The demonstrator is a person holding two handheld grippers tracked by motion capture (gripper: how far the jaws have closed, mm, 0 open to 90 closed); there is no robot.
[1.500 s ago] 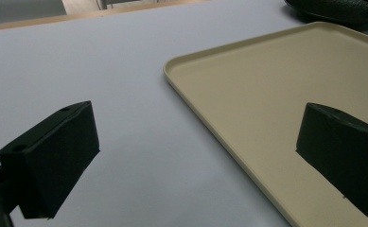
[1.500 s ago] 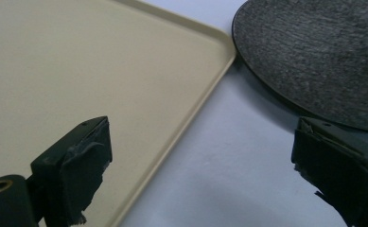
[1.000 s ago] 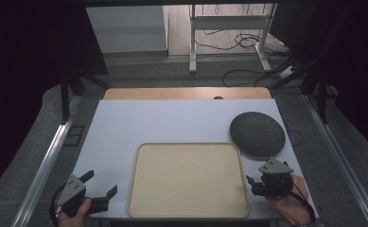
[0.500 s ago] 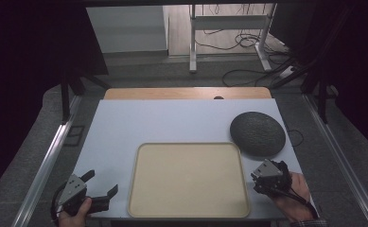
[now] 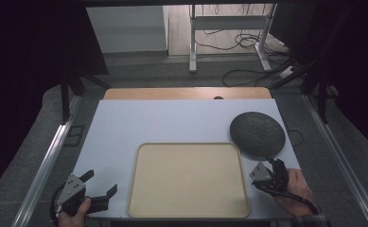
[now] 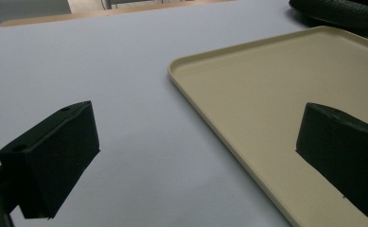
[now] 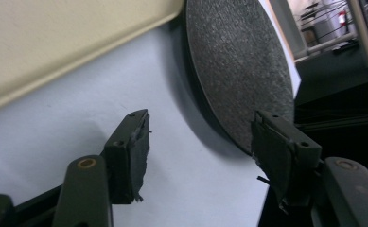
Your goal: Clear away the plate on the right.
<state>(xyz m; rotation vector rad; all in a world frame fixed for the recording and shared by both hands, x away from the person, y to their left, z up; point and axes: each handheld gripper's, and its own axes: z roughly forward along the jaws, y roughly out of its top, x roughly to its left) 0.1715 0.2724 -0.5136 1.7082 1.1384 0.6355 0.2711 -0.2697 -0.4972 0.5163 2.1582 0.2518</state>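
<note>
Dark grey, speckled round plate [image 5: 258,134] lies upside down on the white table [image 5: 172,123], toward its right side, just past the far right corner of the empty beige rectangular plastic tray [image 5: 188,179]. Right hand-held gripper [image 5: 272,166] sits at the plate's near edge; in the right gripper view its jaws have just been closing and stand partly apart, with the plate's rim [image 7: 238,71] reaching between them but neither pad pressing on it, so it grasps nothing. Left hand-held gripper [image 5: 99,188] rests at the table's near left corner, just beside the tray's left edge [image 6: 210,109], jaws spread wide and empty. A hand [image 5: 297,189] carries the right hand-held gripper.
</note>
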